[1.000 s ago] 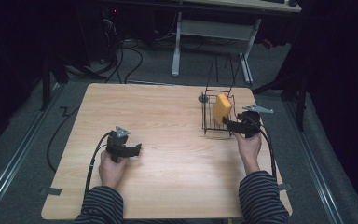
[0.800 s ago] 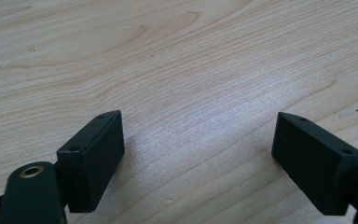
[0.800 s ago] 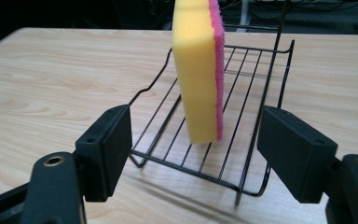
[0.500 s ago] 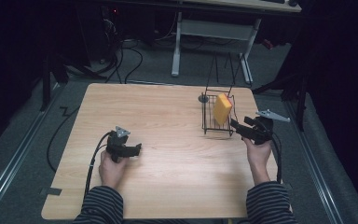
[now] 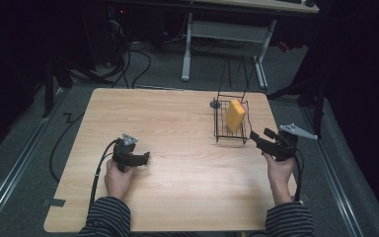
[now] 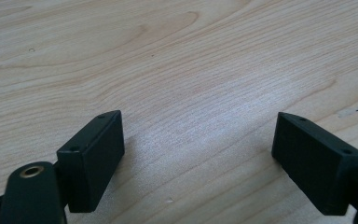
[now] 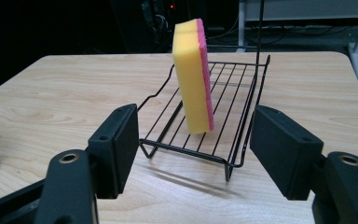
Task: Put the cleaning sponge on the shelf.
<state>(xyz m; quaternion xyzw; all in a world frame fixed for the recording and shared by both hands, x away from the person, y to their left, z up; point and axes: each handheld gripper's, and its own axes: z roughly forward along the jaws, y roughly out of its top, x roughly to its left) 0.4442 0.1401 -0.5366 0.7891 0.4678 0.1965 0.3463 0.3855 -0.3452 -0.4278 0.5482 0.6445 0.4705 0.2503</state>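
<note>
Our right gripper [image 5: 257,139], jaws spread, empty and just narrowing, faces the upright yellow-and-pink sponge [image 7: 193,77] in the black wire rack [image 7: 242,119]; left gripper [image 5: 140,159] spread, farther.

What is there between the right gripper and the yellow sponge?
In the right gripper view, the near rim of the black wire rack lies between the right gripper and the upright sponge, after bare table.

Probably lab: cables [image 5: 143,59], desk frame [image 5: 227,34]
</note>
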